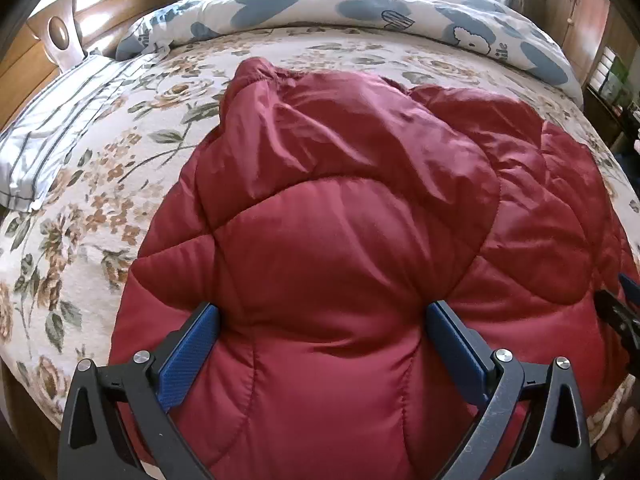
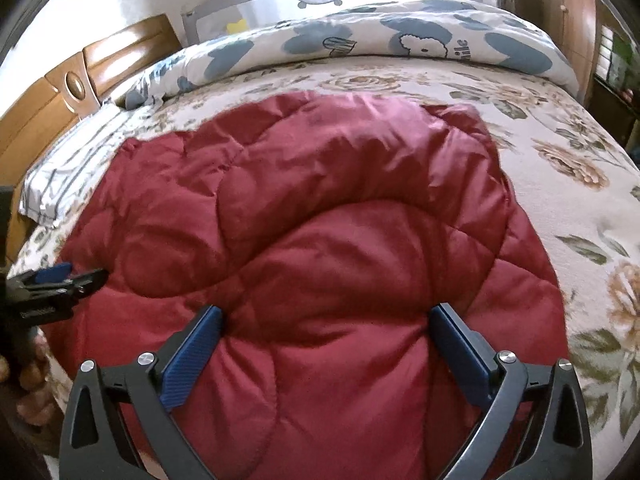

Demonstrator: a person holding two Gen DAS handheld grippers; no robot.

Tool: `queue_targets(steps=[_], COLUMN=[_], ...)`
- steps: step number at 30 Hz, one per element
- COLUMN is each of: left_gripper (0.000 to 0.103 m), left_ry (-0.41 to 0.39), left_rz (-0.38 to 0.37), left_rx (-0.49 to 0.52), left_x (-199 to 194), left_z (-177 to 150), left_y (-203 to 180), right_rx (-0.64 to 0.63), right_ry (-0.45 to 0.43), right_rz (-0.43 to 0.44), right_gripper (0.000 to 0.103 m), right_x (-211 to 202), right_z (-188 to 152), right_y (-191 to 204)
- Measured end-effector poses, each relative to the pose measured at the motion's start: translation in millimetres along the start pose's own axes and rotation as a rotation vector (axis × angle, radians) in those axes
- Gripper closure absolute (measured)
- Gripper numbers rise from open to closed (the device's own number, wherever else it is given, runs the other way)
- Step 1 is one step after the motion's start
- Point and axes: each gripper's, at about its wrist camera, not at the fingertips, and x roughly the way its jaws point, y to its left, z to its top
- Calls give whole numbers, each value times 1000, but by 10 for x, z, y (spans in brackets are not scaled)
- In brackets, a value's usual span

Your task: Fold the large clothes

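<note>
- Bed (image 1: 100, 184): flowered cover, takes up most of both views. Wooden headboard (image 1: 120, 4) far left, rolled blue-patterned quilt (image 1: 360, 12) along the far edge, striped pillow (image 1: 52, 136) on the left side.
- Jacket (image 1: 340, 240): red, quilted, puffy. Lies bunched on the bed cover, in the middle and reaching to the near edge, directly below both claws. One fold is humped up over the lower part; a narrower end points toward the quilt.
- Left gripper (image 1: 322, 320): pointing forward and down at the near part of the jacket. Jaws wide apart, blue pads (image 1: 192, 356) on either side of a bulge of red fabric. Nothing pinched; cannot tell if the tips touch the cloth. In the right wrist view it shows side-on (image 2: 60, 276) at the left edge, by the jacket's left border.
- Right gripper (image 2: 326, 320): same pose, aimed forward and down over the jacket's near half. Jaws wide, pads (image 2: 196, 360) straddling the fabric, nothing clamped. Its tip shows at the right edge of the left wrist view (image 1: 624, 304).
- The two claws sit side by side, near each other, both over the jacket.
</note>
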Motion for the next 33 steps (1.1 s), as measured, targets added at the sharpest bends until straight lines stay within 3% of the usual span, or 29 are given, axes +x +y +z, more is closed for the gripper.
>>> queue_targets(steps=[10,19,25,33], left_gripper=[1,1,1,1], left_ry=[-39,-12,-12,-63], left_rz=[3,30,62,65], left_rx=[19,85,115,148], left_x=[-519,-812,-1000,-1429], left_z=[-339,-857,-988,-1026], left_y=[-55,-112,-180,-225], right_rx=[-21,-41,-59,-85], right_ry=[-38,19,50,33], right_rz=[44,89,114,144], right_gripper=[0,0,0,0], right_x=[-514,-722,-867,-1183], right_z=[-189,-618,-832,-778], right_y=[87,144,230,369])
